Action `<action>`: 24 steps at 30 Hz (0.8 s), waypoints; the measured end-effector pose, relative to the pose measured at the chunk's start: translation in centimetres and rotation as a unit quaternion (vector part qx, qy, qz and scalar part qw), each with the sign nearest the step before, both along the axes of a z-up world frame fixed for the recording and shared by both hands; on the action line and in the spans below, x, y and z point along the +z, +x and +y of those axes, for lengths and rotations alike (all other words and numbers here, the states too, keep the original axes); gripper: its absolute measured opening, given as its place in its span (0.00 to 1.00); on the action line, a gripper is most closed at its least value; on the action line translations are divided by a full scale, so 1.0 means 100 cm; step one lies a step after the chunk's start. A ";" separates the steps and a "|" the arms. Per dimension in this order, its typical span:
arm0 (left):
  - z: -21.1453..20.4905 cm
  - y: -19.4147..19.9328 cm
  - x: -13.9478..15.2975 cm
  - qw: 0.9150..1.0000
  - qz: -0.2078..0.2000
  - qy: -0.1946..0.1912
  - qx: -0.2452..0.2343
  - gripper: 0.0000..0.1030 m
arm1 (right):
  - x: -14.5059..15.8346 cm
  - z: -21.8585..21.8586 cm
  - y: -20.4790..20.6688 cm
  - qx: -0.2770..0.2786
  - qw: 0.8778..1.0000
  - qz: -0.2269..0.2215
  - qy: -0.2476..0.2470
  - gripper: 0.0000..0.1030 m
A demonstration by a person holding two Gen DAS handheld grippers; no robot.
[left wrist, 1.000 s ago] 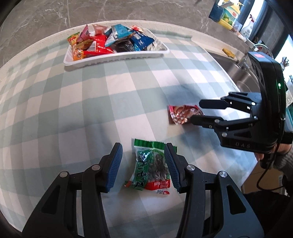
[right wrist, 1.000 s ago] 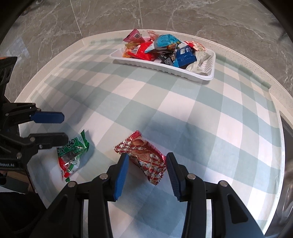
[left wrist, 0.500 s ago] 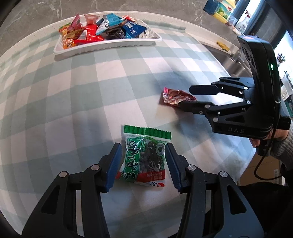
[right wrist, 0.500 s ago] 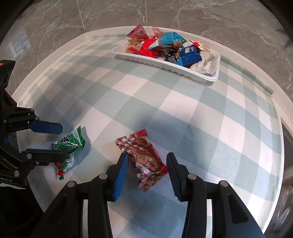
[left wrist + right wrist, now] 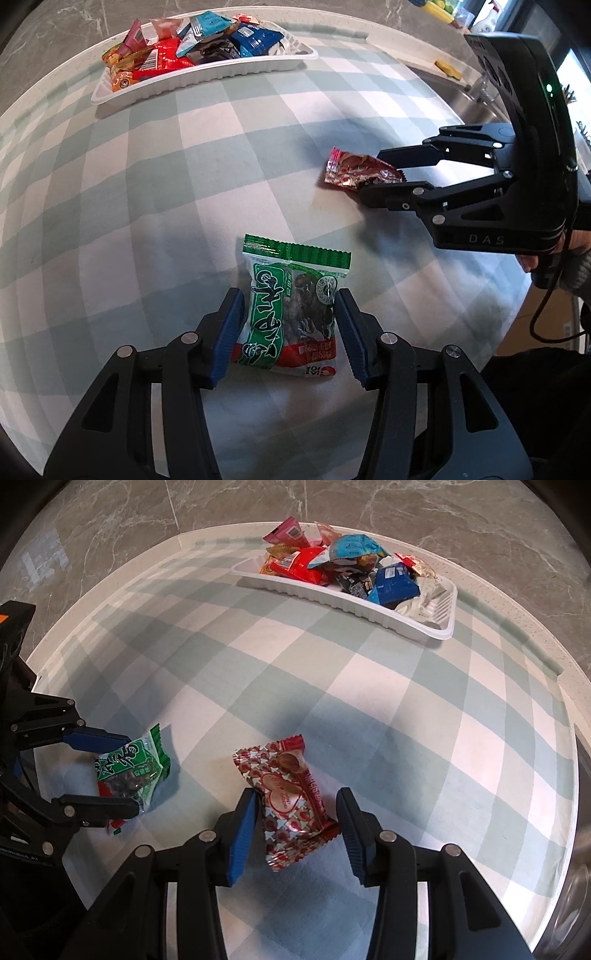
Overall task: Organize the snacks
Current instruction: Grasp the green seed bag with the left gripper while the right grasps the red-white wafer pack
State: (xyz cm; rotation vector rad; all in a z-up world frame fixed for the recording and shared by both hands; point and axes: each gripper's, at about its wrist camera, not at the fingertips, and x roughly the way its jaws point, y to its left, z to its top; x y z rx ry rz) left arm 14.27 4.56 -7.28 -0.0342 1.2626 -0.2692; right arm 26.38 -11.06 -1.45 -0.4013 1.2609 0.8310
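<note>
A green snack packet [image 5: 291, 314] lies flat on the checked tablecloth between the fingers of my left gripper [image 5: 290, 332], which is open around it, with the pads close to its sides. It also shows in the right wrist view [image 5: 131, 771]. A red heart-patterned packet [image 5: 290, 797] lies between the fingers of my right gripper [image 5: 295, 827], which is open around it; it also shows in the left wrist view [image 5: 360, 170]. A white tray [image 5: 432, 627] at the far side holds several mixed snack packets; it also shows in the left wrist view [image 5: 207, 79].
The round table's edge [image 5: 110, 587] curves close behind the tray and near both grippers. A steel sink [image 5: 469, 99] lies to the right of the table. A grey marble floor surrounds it.
Both grippers have moved forward and down over their packets. The green and red packets now sit deeper between the open fingers. The tray has not moved.
</note>
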 end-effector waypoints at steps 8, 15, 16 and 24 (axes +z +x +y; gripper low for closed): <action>-0.006 -0.002 -0.002 1.000 -0.003 0.020 -0.014 0.49 | -0.002 0.000 0.000 -0.002 1.000 0.005 0.001 0.46; -0.013 -0.006 -0.003 0.998 -0.017 0.048 -0.031 0.49 | -0.002 0.001 0.000 -0.004 1.000 0.003 0.000 0.41; -0.014 -0.007 -0.003 0.998 -0.019 0.052 -0.033 0.49 | -0.002 0.000 0.001 -0.006 1.000 0.002 -0.001 0.40; -0.015 -0.006 -0.004 0.997 -0.026 0.060 -0.027 0.46 | -0.001 -0.002 0.002 -0.009 1.000 0.004 0.002 0.33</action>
